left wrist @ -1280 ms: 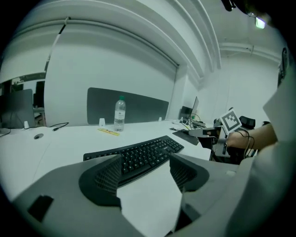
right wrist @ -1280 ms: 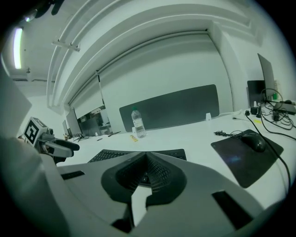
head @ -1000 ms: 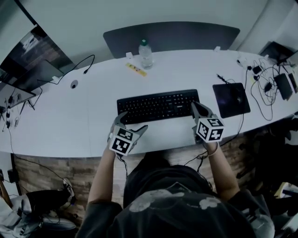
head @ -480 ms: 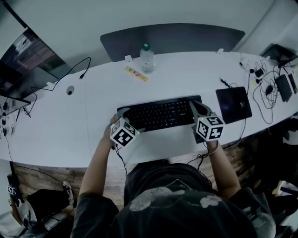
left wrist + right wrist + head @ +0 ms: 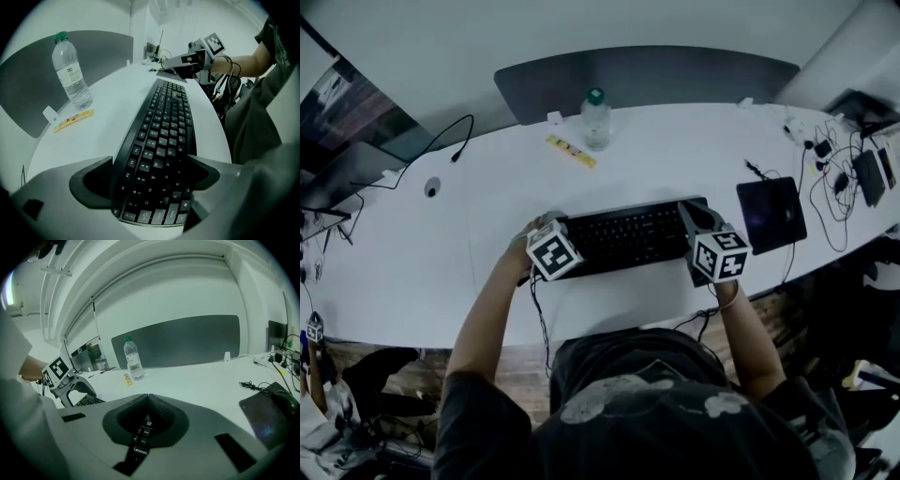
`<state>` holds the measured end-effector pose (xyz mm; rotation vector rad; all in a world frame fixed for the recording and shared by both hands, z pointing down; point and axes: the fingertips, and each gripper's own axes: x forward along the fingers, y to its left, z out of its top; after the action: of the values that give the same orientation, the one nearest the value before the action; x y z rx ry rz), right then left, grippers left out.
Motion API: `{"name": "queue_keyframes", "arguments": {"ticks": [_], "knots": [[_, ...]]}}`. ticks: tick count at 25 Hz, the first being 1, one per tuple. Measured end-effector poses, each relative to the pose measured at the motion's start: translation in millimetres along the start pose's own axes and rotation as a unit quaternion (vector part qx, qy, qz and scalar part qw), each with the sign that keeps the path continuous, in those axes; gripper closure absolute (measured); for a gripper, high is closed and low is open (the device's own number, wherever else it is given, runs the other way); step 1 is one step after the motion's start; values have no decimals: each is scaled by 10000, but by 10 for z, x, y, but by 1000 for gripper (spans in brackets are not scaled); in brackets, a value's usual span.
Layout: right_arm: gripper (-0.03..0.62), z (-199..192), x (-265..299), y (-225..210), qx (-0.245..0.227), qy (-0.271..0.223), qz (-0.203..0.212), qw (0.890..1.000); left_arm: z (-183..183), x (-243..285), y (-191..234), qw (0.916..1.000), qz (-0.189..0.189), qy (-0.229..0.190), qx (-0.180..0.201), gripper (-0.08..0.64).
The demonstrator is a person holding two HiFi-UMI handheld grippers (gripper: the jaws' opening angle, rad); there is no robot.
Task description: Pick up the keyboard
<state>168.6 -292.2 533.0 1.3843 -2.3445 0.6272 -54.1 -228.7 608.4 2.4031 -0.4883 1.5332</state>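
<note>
Two grippers sit at opposite ends of the keyboard (image 5: pixel 628 234), which lies flat on the tabletop (image 5: pixel 694 150), long axis running left-right across the person. Left gripper (image 5: pixel 152 174) points steeply down, jaws wide, straddling the left end; front and back edges lie between them, pads not pressing. Right gripper (image 5: pixel 148 397) has its jaws shut over the right end, contact unclear. Water bottle (image 5: pixel 595 117) and yellow strip (image 5: pixel 570 150) stand well behind, mouse pad (image 5: pixel 771 211) near the right end. Nothing seems to block a lift.
</note>
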Motion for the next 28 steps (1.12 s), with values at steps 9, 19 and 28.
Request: {"name": "queue_keyframes", "arguments": {"ticks": [9,19,28], "knots": [[591,66,176,5,-46,63,44,10000,-25,54,60,9972,-296,452,522,109],[591,70,302,-46,-35,163,63,9998,-121,272,-131,9786,-1065,1425,1033,14],[591,30,380,-10,-29,205,127,9997,-164,328,-192,9685,-1060,1954,1123,-26]]}}
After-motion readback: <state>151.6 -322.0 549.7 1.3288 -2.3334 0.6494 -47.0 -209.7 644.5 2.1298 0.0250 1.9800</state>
